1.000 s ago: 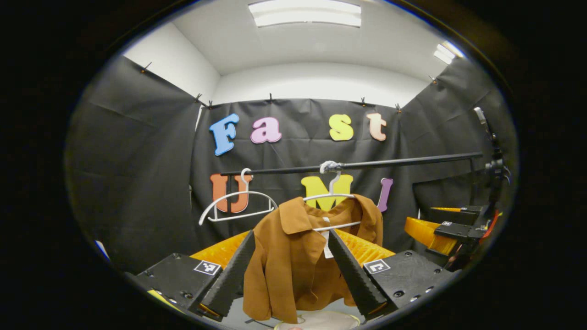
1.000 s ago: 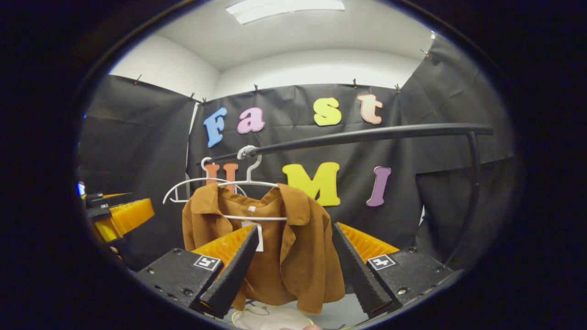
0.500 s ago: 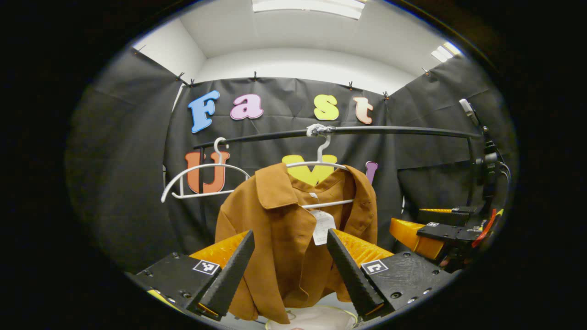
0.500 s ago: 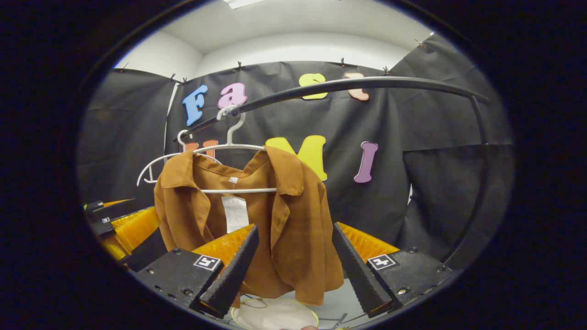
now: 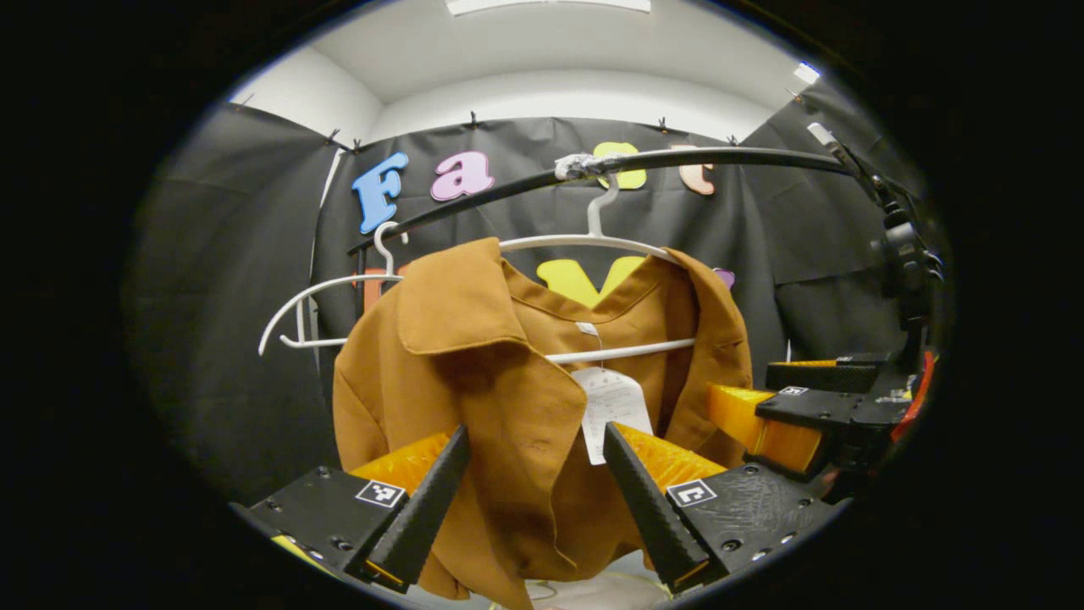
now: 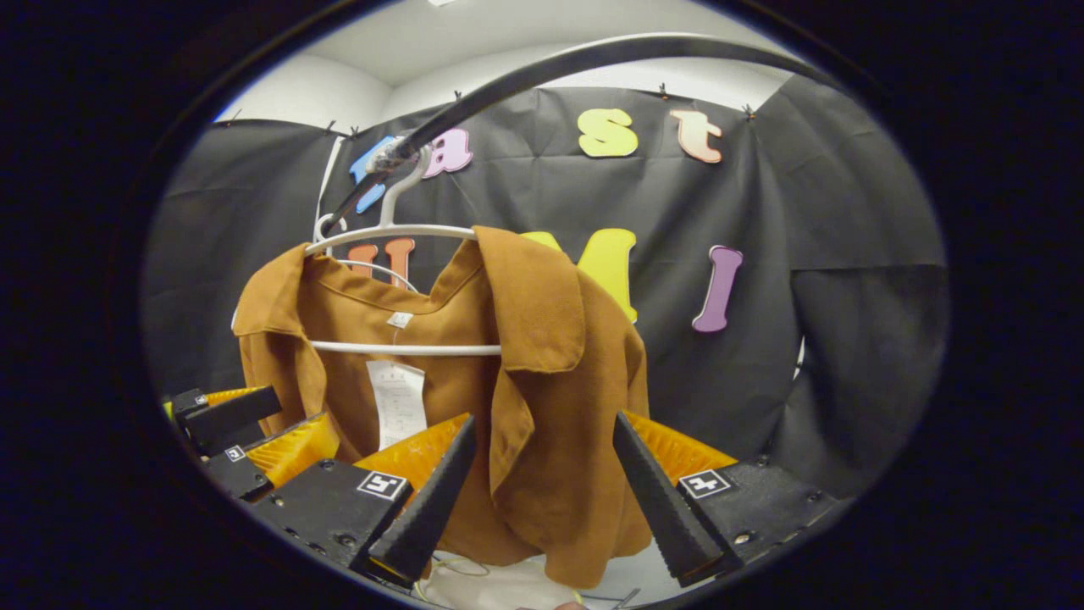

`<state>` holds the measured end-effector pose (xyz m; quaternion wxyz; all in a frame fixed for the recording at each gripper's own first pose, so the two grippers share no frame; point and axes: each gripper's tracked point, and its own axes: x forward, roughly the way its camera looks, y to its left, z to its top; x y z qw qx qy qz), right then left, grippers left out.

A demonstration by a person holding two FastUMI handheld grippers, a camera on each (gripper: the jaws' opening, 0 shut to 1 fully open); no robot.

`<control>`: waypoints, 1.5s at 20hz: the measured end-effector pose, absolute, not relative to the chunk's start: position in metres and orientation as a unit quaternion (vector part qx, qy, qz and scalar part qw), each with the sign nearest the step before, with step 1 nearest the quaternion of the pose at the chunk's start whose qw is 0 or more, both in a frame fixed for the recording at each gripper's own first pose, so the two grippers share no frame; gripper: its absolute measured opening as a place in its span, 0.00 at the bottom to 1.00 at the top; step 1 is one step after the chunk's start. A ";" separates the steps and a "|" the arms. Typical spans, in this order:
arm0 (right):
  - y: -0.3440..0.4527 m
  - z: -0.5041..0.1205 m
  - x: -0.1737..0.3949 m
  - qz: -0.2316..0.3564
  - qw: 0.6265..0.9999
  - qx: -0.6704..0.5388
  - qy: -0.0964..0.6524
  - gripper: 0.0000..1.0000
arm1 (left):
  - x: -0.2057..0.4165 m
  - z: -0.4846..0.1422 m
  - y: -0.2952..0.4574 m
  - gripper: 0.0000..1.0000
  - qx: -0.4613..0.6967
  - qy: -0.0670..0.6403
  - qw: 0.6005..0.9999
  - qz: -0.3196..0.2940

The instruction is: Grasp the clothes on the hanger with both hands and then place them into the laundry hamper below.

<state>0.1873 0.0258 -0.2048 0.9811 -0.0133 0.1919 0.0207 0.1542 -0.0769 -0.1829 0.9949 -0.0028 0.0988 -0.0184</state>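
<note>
Both claws stand with their fingers spread apart, one on each front panel of the brown shirt, and neither has closed on cloth yet. The left claw straddles the panel under the big collar flap; the right claw straddles the opposite panel, its fingers either side of the hanging edge. Whether any fingertip already brushes the fabric is hard to judge through this bulging lens.

That shirt hangs open-fronted on a white hanger, a paper tag dangling inside at the neck. The hanger's hook sits over a black rail, where a wad of pale tape marks the spot. A second white hanger, bare, hangs farther along the same rail. Under the hem, a pale rim peeks out; I take it for the laundry hamper, though little of it can be seen.

So the step in hand is the approach to the two-handed grasp. Next, each claw needs to push a little deeper so cloth lies well between its fingers, then pinch. After that the shirt must be drawn off the hanger's shoulders, evenly, or one side may snag and drag the hanger along the rail.
</note>
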 end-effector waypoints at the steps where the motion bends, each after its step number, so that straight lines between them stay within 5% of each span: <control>1: 0.026 -0.208 0.196 0.029 0.981 -0.014 0.191 1.00 | 0.159 -0.184 -0.077 0.96 -0.002 0.098 0.995 -0.009; 10: 0.030 -0.218 0.243 0.056 0.980 -0.040 0.186 1.00 | 0.206 -0.190 -0.053 0.99 -0.006 0.098 0.991 0.090; 16: 0.025 -0.216 0.250 0.042 0.981 -0.064 0.179 0.95 | 0.219 -0.195 -0.045 0.85 0.009 0.102 0.988 0.120; 18: 0.018 -0.217 0.248 0.033 0.981 -0.066 0.180 0.88 | 0.216 -0.195 -0.042 0.59 0.002 0.110 0.986 0.124; 22: 0.010 -0.214 0.246 0.025 0.982 -0.060 0.176 0.59 | 0.210 -0.199 -0.034 0.07 -0.018 0.123 0.984 0.128; 27: -0.004 -0.212 0.239 0.000 0.986 -0.034 0.163 0.23 | 0.195 -0.185 -0.037 0.05 -0.049 0.114 0.987 0.099; 30: -0.008 -0.217 0.229 -0.006 0.987 -0.009 0.163 0.15 | 0.188 -0.175 -0.040 0.09 -0.069 0.106 0.989 0.075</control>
